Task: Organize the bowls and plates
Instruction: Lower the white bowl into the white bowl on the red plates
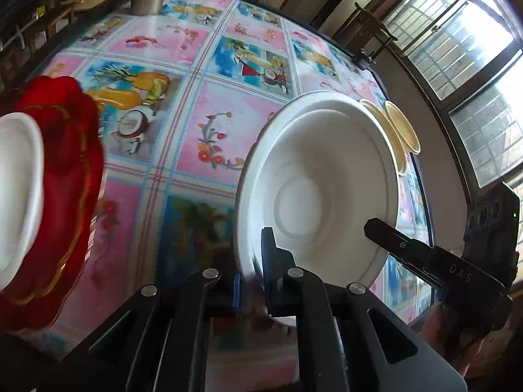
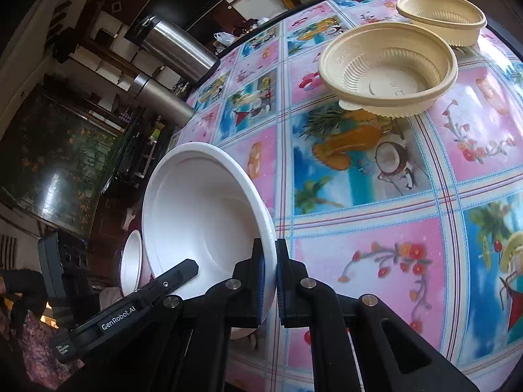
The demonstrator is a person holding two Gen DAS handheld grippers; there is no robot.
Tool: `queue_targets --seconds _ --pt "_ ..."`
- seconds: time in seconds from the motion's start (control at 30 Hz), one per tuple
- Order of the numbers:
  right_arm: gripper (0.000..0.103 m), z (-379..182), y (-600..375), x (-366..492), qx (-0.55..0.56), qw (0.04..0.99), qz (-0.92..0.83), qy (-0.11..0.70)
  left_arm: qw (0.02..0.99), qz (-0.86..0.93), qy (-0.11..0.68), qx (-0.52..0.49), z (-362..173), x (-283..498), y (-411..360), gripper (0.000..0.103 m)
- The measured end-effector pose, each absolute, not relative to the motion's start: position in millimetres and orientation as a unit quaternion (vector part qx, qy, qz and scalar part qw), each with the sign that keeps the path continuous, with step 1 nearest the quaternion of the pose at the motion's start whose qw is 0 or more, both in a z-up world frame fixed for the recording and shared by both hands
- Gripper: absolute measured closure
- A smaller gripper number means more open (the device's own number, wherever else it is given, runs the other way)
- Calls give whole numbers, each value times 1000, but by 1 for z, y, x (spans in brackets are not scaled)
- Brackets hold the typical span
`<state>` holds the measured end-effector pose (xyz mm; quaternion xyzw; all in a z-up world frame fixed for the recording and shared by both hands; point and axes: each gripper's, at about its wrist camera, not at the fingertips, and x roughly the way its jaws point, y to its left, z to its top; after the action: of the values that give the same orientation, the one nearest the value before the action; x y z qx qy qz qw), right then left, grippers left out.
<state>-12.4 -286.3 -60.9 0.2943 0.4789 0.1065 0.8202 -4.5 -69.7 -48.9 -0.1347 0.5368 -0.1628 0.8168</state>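
The left gripper (image 1: pixel 253 277) is pinched narrow on the near rim of a large white moulded disposable bowl (image 1: pixel 313 179), one blue-padded finger inside the wall and one outside. The right gripper (image 2: pixel 276 281) is clamped the same way on another part of that rim. Each wrist view shows the other tool's black finger reaching into the bowl's hollow, so both claws appear to share this one bowl.

The bowl is tipped steeply on edge, its mouth facing the cameras rather than the ceiling, and it looks lifted off the table (image 2: pixel 376 245) with its fruit-and-flower printed oilcloth. A thin rim grip lets a light bowl sag, so the double hold probably serves to steady it or to pass it between hands.

Toward the table's left side lies a red scalloped plate with gold trim (image 1: pixel 65 163), with a smaller white bowl (image 1: pixel 16 189) resting in it. That is a likely nesting spot for the held bowl, like with like.

Near the window-side edge two cream ribbed plastic bowls (image 2: pixel 389 68) sit just beside each other, apparently grouped by kind. Two steel cylindrical flasks (image 2: pixel 176 45) stand at the far edge, clear of the work.
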Motion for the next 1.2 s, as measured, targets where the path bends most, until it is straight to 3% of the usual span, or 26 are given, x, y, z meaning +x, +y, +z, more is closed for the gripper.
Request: queue_targets --seconds 0.5,0.8,1.2 --pt "97 16 -124 -8 194 840 220 456 871 -98 449 -174 9 -69 72 92" --pt "96 -14 -38 35 171 819 234 496 856 -33 468 -218 -22 -48 145 92" --pt "93 -48 -26 54 151 814 201 524 843 -39 491 -215 -36 -34 154 86"
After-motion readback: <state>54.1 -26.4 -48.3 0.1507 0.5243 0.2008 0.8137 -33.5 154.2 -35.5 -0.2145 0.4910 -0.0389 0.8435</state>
